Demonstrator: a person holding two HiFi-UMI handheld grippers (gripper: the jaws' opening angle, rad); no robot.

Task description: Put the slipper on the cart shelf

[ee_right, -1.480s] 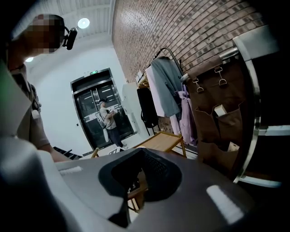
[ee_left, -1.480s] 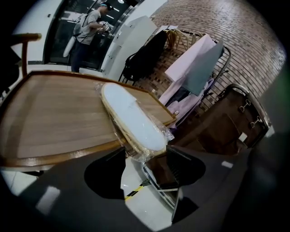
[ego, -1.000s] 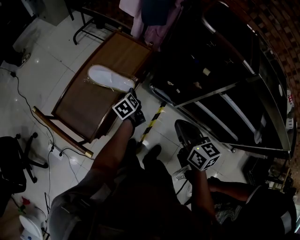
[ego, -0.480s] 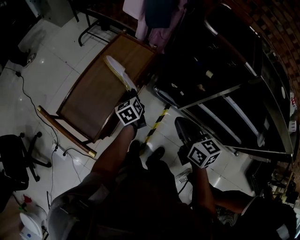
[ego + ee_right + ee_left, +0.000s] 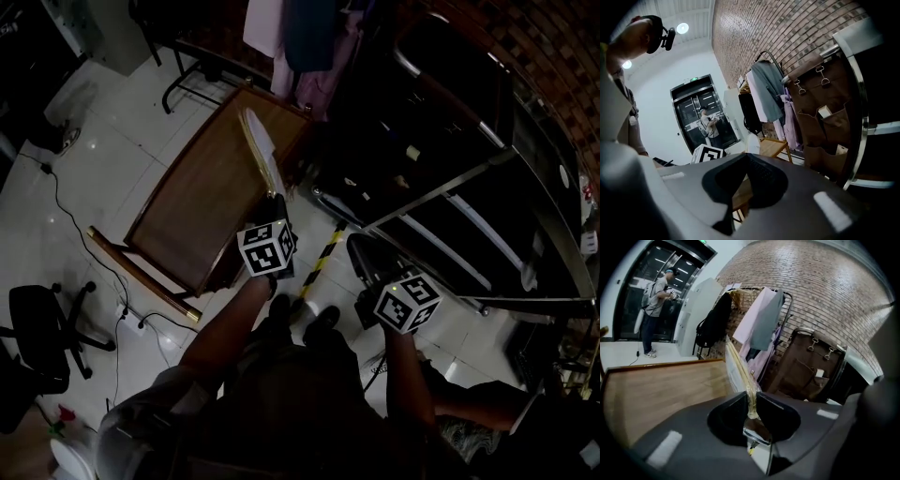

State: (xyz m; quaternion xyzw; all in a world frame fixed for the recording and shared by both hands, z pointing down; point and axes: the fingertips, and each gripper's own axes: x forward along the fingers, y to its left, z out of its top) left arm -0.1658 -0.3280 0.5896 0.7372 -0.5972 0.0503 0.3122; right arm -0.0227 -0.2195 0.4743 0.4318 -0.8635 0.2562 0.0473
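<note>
A white slipper (image 5: 258, 145) in clear wrap stands on its edge above the brown wooden table (image 5: 202, 211). My left gripper (image 5: 278, 202) holds its near end. In the left gripper view the jaws are closing, and the pads pinch the slipper's (image 5: 737, 366) thin wrapped edge at my left gripper (image 5: 751, 401). My right gripper (image 5: 361, 253) hangs lower right over the floor, beside the dark metal cart (image 5: 450, 183). In its own view my right gripper (image 5: 747, 157) looks shut with nothing in it. The slipper (image 5: 752, 142) shows there as a white shape.
A rack of hanging clothes (image 5: 300, 37) stands behind the table. Brown pouches (image 5: 811, 366) hang on the cart's end. Yellow-black tape (image 5: 323, 251) marks the floor between table and cart. An office chair (image 5: 37, 328) and cables lie left. A person (image 5: 654, 310) stands at a far doorway.
The slipper lay flat on the table a second ago. Now it is turned up on its edge, with my left gripper closed on its near end. The right gripper has barely moved.
</note>
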